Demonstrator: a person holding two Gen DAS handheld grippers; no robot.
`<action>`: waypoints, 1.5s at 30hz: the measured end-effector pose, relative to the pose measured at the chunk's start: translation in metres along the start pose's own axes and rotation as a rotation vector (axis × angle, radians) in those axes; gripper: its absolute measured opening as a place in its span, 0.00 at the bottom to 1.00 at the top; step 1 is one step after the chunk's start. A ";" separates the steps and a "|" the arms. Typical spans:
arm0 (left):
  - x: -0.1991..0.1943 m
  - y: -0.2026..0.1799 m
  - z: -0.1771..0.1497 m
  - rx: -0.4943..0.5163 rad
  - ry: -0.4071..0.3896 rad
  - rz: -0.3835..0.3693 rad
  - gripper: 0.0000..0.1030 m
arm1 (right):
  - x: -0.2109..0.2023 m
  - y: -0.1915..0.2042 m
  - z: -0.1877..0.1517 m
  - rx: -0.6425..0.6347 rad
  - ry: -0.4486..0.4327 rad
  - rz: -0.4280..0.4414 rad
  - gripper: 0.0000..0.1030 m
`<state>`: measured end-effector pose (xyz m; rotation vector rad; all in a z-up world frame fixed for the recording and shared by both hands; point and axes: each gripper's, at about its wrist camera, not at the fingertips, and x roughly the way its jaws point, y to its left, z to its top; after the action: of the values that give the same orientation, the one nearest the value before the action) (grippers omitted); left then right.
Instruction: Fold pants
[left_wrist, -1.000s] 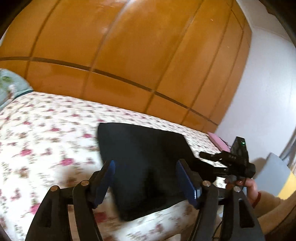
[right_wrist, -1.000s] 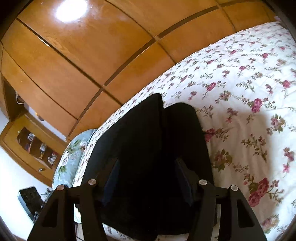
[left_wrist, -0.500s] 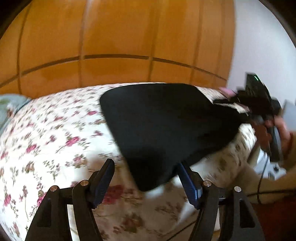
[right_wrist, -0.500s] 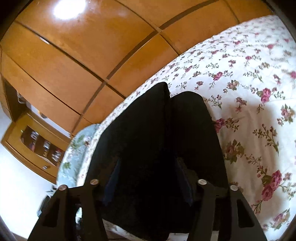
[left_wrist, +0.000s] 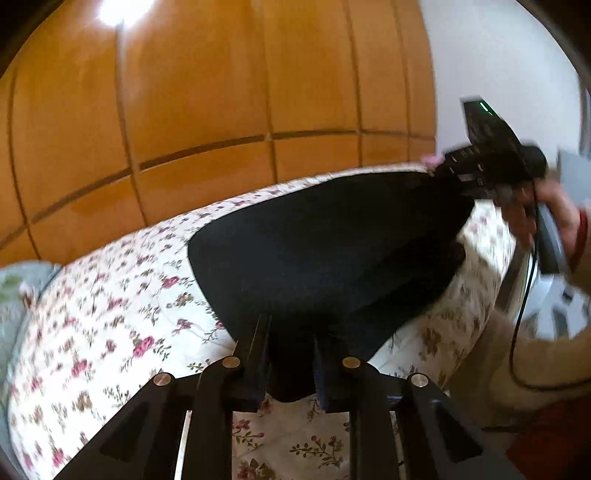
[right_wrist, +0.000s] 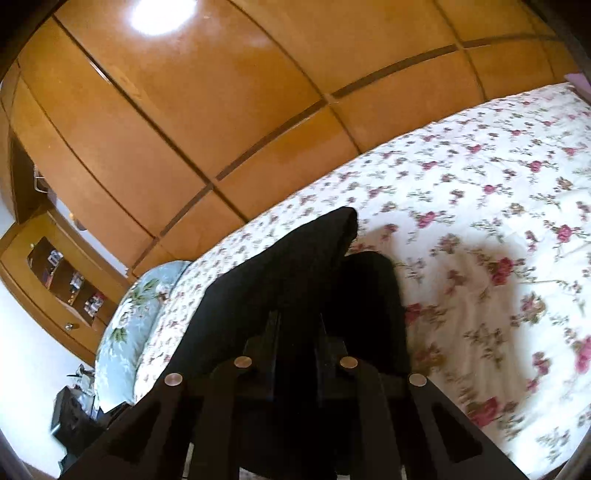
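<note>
1. The black pants (left_wrist: 325, 251) lie on a bed with a flowered cover (left_wrist: 110, 295), near its edge, in front of a wooden wardrobe (left_wrist: 221, 92).
2. The left gripper (left_wrist: 291, 354) is at the near corner of the pants. Its jaws are closing, the black cloth is between them, and the pads already seem to press on it from both sides.
3. In the left wrist view the far end of the pants rises from the cover toward the right gripper (left_wrist: 443, 173), which a hand (left_wrist: 546, 218) holds at the right side of the picture. A red cuff shows at the wrist of this hand.
4. In the right wrist view the right gripper (right_wrist: 297, 332) is also closing, with dark cloth between its fingers. The cloth fills the gap, so it looks gripped.
5. From this view the pants (right_wrist: 295, 280) run away from the gripper in two long dark parts, one raised in a fold over the other.
6. A pale blue pillow (right_wrist: 125, 321) with a leaf pattern lies at the left end of the bed, apart from the pants.
7. Both pictures are blurred in places, so small details of the cloth edges cannot be told.
</note>
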<state>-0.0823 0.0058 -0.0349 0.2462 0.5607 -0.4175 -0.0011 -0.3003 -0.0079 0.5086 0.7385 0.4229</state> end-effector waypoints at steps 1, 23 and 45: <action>0.004 -0.006 -0.003 0.037 0.020 0.016 0.19 | 0.005 -0.006 -0.003 0.016 0.020 -0.016 0.14; 0.018 0.072 0.068 -0.222 0.001 -0.217 0.43 | 0.023 0.061 0.026 -0.325 0.058 -0.156 0.26; 0.152 0.068 0.075 -0.191 0.145 -0.135 0.45 | 0.105 0.004 0.033 -0.275 0.068 -0.190 0.04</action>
<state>0.0994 -0.0072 -0.0507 0.0556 0.7575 -0.4762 0.0924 -0.2509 -0.0401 0.1651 0.7725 0.3580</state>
